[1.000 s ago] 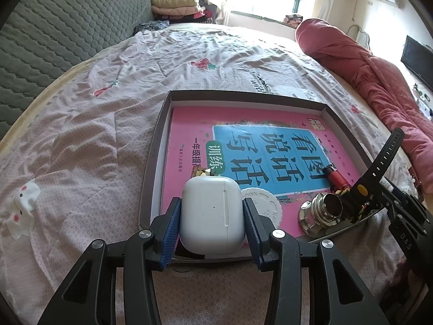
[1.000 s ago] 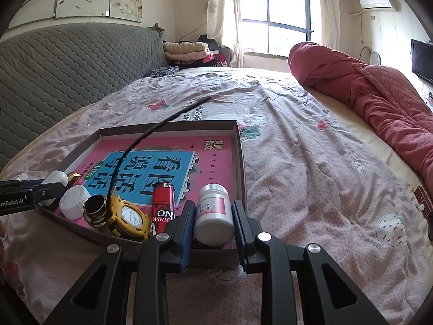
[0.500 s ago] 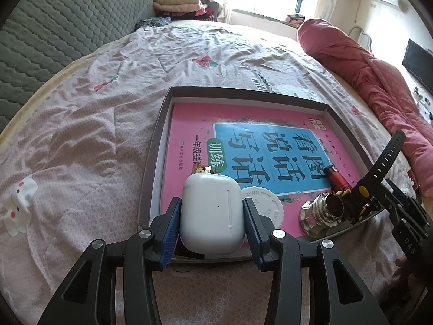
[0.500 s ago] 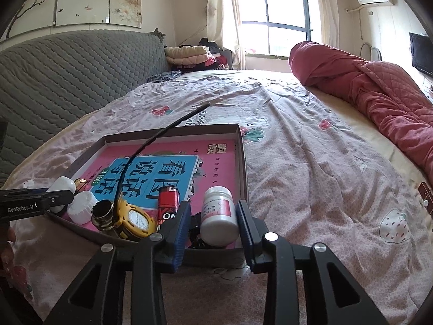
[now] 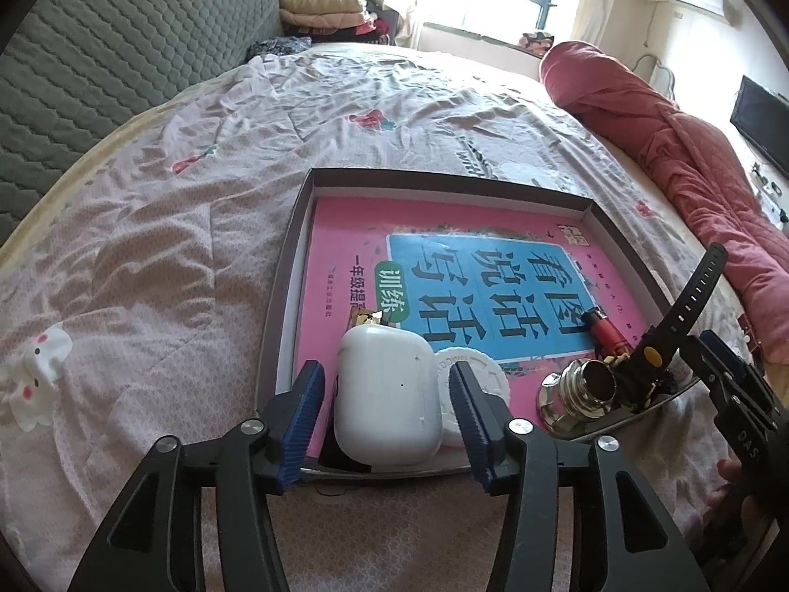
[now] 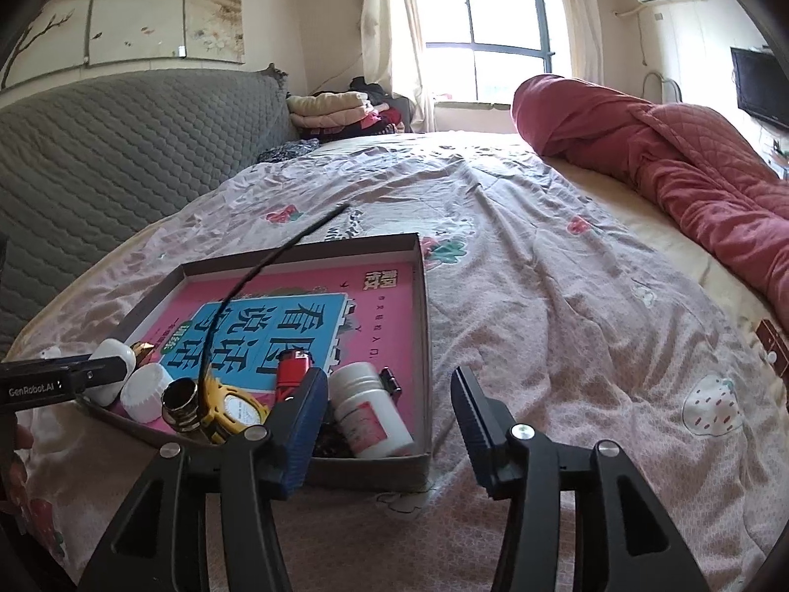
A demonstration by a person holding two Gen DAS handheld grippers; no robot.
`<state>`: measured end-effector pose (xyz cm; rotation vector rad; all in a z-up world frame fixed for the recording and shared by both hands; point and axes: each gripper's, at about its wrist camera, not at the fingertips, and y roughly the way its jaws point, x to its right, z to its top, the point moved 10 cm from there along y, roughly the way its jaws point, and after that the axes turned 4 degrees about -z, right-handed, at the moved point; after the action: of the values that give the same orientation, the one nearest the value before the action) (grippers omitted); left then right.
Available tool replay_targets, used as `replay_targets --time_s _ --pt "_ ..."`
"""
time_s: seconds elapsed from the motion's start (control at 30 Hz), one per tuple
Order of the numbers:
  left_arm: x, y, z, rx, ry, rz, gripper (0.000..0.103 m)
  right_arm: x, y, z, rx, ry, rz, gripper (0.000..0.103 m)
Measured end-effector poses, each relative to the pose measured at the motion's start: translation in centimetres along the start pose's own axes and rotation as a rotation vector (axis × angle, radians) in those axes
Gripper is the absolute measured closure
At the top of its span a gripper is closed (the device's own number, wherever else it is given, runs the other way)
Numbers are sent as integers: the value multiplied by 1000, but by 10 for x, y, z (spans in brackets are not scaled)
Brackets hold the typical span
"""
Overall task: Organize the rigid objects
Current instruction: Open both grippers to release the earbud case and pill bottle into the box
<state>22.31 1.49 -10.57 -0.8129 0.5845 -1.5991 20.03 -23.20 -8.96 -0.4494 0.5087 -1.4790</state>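
Both grippers have just been opening: the left gripper (image 5: 387,417) has let go of the white earbud case (image 5: 386,397), and the right gripper (image 6: 389,412) has released the white pill bottle (image 6: 370,412), which now lies tilted in the tray's near right corner. The shallow cardboard tray (image 6: 424,306), lined with a pink book (image 5: 444,266), sits on a pink flowered bedsheet (image 6: 567,296) in a sunlit bedroom, with a grey quilted headboard (image 6: 123,148) on the left, a rolled red quilt (image 6: 665,163) on the right and a window (image 6: 485,24) at the far wall. The left fingers are spread with the case between them, gaps showing on both sides. The right fingers are spread wide and hold nothing. Along the tray's near edge also lie a white cap (image 5: 476,380), a metal fitting (image 5: 587,392), a yellow watch (image 6: 236,407) and a red lighter (image 6: 292,372).
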Motion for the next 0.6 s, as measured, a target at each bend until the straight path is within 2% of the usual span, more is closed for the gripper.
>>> replay_targets --time_s 0.6 --pt "3 -30 1 46 16 22 37 -6 -20 0 30 -18 -14 50"
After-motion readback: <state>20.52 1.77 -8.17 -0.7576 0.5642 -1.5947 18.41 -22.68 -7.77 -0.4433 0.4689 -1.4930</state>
